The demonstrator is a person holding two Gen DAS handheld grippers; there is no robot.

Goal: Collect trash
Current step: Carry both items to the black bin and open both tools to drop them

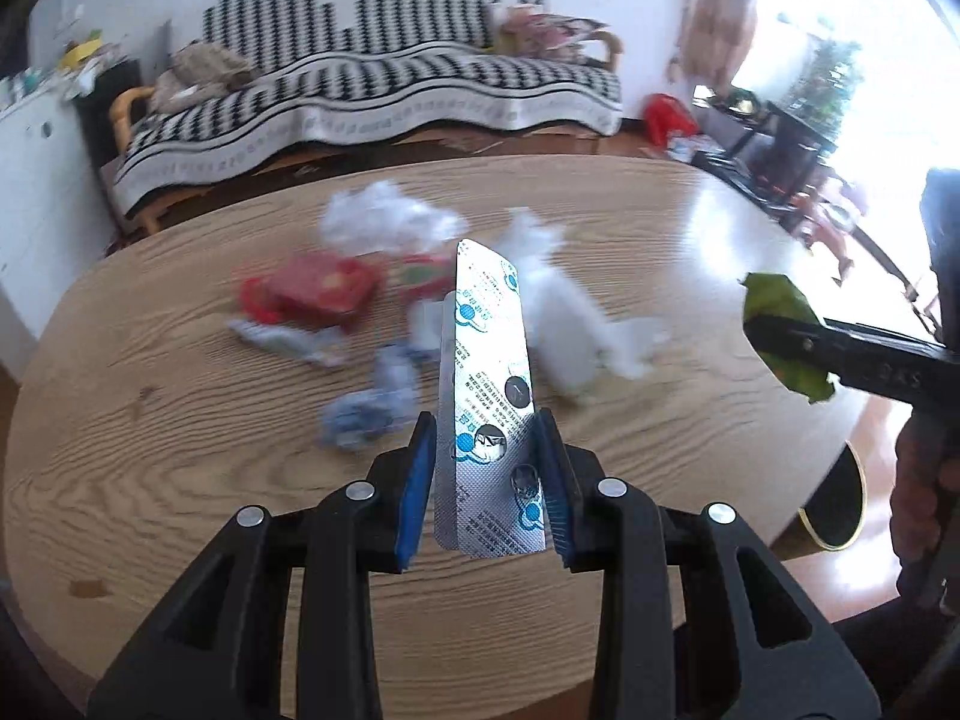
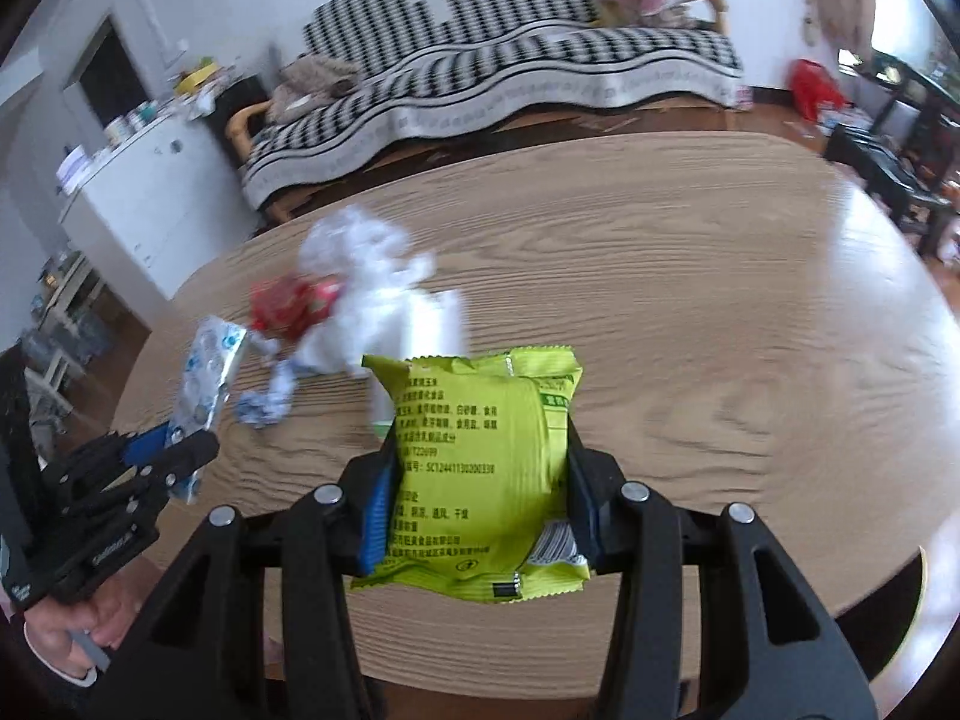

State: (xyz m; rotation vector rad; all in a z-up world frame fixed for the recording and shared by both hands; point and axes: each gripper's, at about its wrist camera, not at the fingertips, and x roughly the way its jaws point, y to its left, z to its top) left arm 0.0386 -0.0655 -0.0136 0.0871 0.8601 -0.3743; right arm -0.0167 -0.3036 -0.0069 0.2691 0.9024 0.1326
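Both grippers were loaded for disposal: the left gripper clamped a foil blister pack upright, the right gripper pinched a green snack packet (remaining litter lay far-left on the bench).

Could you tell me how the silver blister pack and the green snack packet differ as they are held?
The blister pack is a flat, narrow, silver foil strip; the snack packet is wide, puffy, lime green. The left gripper holds the strip, the right gripper the packet. Both are clamped above the table.
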